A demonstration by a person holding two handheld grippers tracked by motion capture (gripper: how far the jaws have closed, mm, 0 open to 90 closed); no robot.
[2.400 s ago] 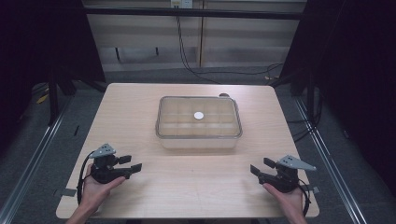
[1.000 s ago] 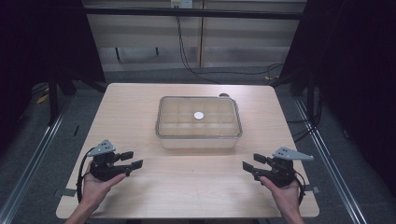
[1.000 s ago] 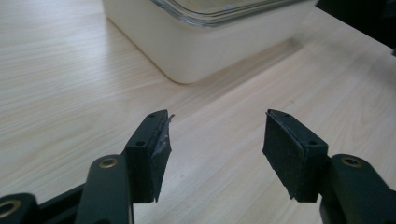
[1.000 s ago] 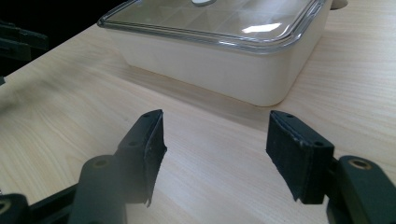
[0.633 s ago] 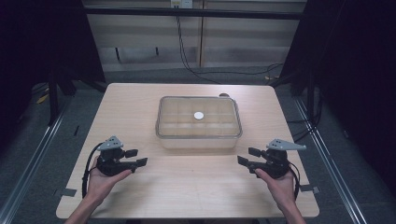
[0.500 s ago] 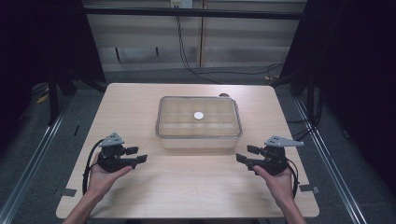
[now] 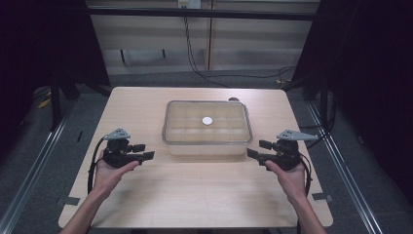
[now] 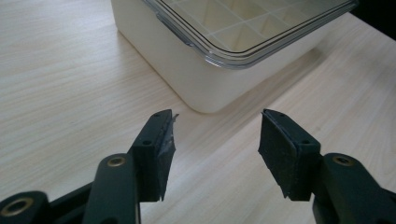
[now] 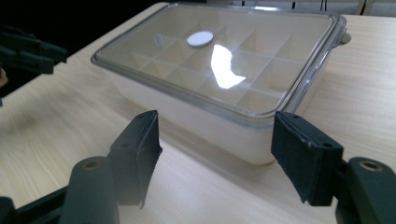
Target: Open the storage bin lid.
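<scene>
With each tool spread empty beside the lidded box (image 7: 207,127), left tool (image 7: 142,152) and right tool (image 7: 258,149), the short ends are judged best gripped level and together.

No readable text anywhere here: the white disc (image 7: 207,120) on the box lid (image 7: 207,122) is blank, and the desk (image 7: 195,195) carries no lettering.

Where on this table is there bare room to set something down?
Bare wood: the broad near strip of the light wooden table between the hands, and the strips left and right of the cream lidded compartment box. Tightest: beside the box's near corners, where each hand-held gripper sits.
</scene>
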